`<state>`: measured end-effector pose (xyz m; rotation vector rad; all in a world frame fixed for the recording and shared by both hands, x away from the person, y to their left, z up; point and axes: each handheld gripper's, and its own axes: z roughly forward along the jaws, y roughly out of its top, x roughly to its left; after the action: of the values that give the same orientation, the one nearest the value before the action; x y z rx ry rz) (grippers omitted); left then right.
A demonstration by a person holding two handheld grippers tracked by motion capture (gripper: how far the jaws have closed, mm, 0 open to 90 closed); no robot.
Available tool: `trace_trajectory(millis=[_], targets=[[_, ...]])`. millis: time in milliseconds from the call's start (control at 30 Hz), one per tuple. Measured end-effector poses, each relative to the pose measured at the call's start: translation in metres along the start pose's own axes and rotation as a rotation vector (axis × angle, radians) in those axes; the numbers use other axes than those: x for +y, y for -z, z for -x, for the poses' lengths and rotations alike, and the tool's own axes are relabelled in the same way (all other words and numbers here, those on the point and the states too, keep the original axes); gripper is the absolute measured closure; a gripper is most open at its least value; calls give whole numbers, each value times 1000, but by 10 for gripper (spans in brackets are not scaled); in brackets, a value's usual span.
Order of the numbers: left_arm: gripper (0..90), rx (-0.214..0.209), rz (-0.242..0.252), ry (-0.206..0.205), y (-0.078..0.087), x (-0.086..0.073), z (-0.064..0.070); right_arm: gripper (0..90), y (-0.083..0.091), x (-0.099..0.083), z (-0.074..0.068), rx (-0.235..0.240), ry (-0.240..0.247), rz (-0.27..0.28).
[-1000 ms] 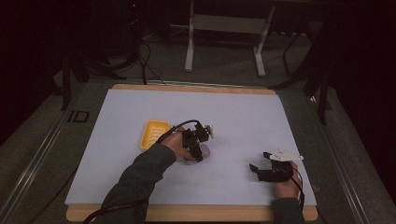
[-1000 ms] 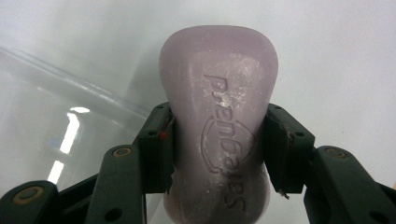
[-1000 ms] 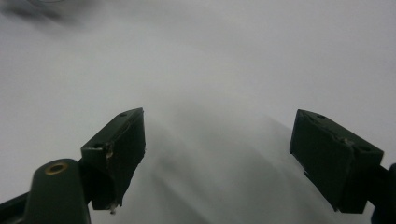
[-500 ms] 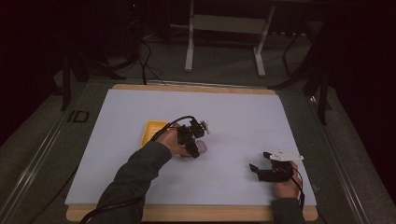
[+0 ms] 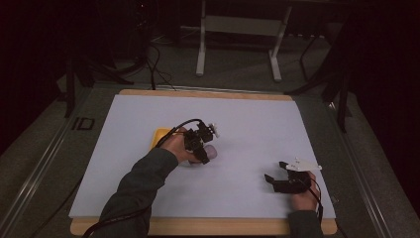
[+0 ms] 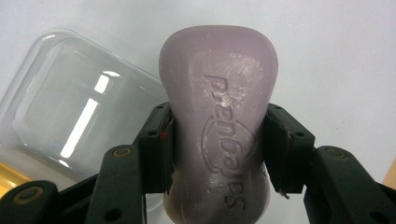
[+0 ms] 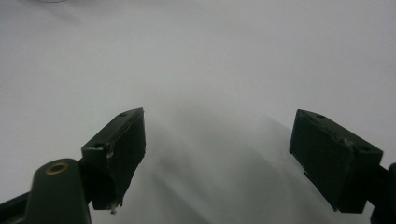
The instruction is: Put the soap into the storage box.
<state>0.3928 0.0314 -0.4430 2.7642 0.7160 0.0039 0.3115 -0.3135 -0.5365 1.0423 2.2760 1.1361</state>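
Near the table's [image 5: 247, 124] front edge, the right gripper [image 5: 273, 181] rests with jaws wide apart, nothing between them. Farther in, the left gripper [image 5: 204, 154] clamps a purple soap bar [image 6: 219, 121] by its sides above the white surface, just beside a clear lid [image 6: 74, 107] and yellow dish [image 5: 161, 135].

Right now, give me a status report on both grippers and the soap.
Left gripper shut on purple soap bar. Right gripper open, empty, low over white table cover. Clear lid beside soap; nothing blocking.
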Motion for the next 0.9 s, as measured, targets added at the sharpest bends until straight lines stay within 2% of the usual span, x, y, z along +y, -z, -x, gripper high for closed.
trace_trajectory(millis=[100, 600, 900], targets=[[500, -1, 8, 13, 2, 0, -1, 182, 0, 0, 0, 0, 0, 0], [500, 12, 29, 23, 15, -4, -7, 182, 0, 0, 0, 0, 3, 0], [500, 15, 52, 49, 24, -10, -13, 182, 0, 0, 0, 0, 2, 0]])
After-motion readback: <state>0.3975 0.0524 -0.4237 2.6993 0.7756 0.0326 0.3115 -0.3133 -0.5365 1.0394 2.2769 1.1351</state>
